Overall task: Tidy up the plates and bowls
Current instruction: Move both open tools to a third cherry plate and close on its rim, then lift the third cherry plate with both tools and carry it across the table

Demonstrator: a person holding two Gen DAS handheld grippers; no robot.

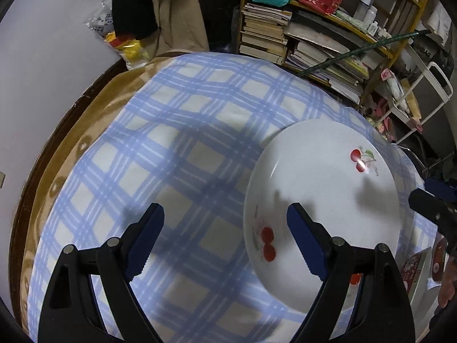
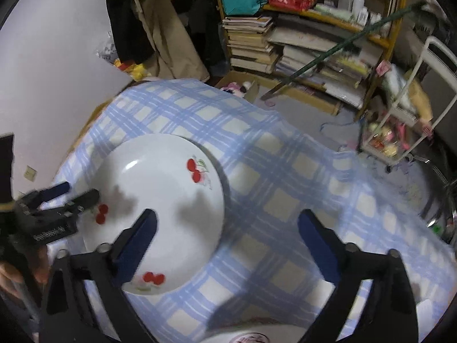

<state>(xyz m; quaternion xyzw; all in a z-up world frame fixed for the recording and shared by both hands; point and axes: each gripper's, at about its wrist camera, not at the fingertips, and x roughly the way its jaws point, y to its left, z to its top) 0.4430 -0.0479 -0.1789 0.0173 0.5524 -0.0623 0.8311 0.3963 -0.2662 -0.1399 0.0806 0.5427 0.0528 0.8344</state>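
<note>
White plate (image 1: pixel 322 188) with red cherry prints lies flat on the blue-and-white checked cloth (image 1: pixel 177 131) covering the worktop. Left hand-held gripper (image 1: pixel 225 217) hangs over the plate's left edge, jaws wide, one blue finger above the plate, the other above cloth, nothing held. Right hand-held gripper (image 2: pixel 228 223) straddles the plate's right edge the same way, jaws wide, empty. Cluttered bookshelf (image 1: pixel 314 37) stands behind the worktop
</note>
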